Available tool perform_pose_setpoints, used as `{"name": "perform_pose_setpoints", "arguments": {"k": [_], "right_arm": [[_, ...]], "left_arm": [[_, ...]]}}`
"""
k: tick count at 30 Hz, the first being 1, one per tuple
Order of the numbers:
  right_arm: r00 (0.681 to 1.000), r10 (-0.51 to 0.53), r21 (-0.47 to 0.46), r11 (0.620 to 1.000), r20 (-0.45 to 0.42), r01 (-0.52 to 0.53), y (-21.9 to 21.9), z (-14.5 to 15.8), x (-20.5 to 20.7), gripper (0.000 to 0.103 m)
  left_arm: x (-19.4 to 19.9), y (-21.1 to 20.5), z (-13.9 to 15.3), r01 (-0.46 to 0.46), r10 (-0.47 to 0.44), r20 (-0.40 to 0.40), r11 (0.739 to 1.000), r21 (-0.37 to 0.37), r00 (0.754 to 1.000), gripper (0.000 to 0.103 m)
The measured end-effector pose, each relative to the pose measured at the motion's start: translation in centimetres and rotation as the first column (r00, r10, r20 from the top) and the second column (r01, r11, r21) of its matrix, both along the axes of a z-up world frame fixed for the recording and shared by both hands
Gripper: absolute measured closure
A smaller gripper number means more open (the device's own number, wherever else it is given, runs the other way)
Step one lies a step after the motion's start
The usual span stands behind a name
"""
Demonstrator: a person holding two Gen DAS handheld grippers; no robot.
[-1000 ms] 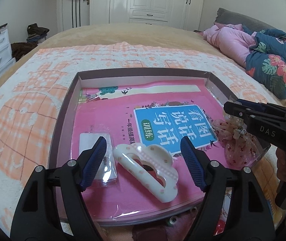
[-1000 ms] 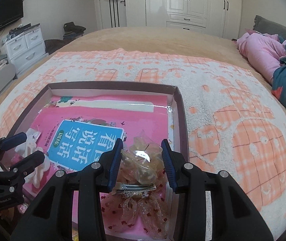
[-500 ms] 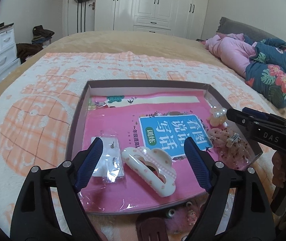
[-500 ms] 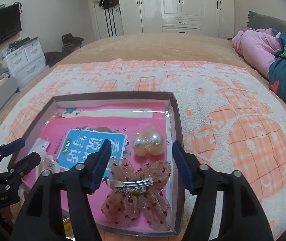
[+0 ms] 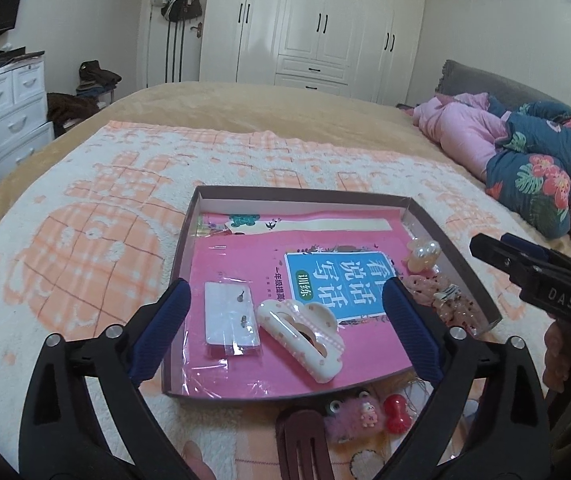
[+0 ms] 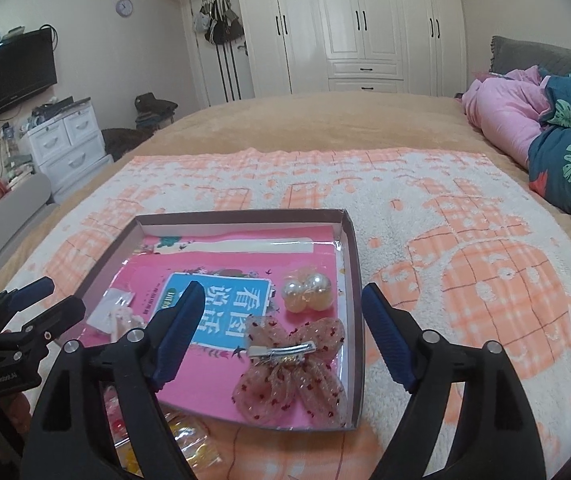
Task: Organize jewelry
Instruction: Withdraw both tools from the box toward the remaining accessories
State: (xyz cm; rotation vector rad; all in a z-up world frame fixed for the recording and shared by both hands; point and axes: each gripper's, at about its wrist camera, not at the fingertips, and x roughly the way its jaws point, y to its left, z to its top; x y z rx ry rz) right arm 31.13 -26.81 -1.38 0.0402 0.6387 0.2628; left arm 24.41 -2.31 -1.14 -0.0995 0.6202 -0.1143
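Both tools opening, nothing between jaws: left tool [image 5: 285, 328], right tool [image 6: 283, 338]. Claw clip [image 5: 301, 338], bow clip [image 6: 289, 368] lie in tray [image 6: 351, 248]. Next I'd fetch loose pieces [image 5: 361, 416] beside tray on bed.

I'm getting soft, even room light with faint shadows, glare streaks on the glossy wardrobe doors [image 6: 349, 24], sharp centres, and heavy fisheye bending with black vignetting in every corner.
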Motion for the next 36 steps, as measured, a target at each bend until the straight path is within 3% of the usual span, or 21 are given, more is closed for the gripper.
{"name": "perform_pose_setpoints", "arguments": {"k": [8, 21, 36], "right_arm": [[0.998, 0.017, -0.001, 1.000, 0.065, -0.017, 0.4, 1.4, -2.6, 0.014], [0.992, 0.026, 0.005, 1.000, 0.123, -0.027, 0.3, 2.1, -5.7, 0.013], [0.990, 0.073, -0.002, 0.997, 0.118, -0.073, 0.7, 1.3, -9.9, 0.012]], "left_arm": [[-1.7, 0.6, 0.9, -0.014, 0.015, 0.052, 1.000, -0.026, 0.999, 0.012], [-4.1, 1.8, 2.3, -0.034, 0.039, 0.105, 0.998, -0.058, 0.994, 0.012], [-6.7, 2.3, 2.5, -0.046, 0.053, 0.115, 0.997, -0.065, 0.992, 0.012]]}}
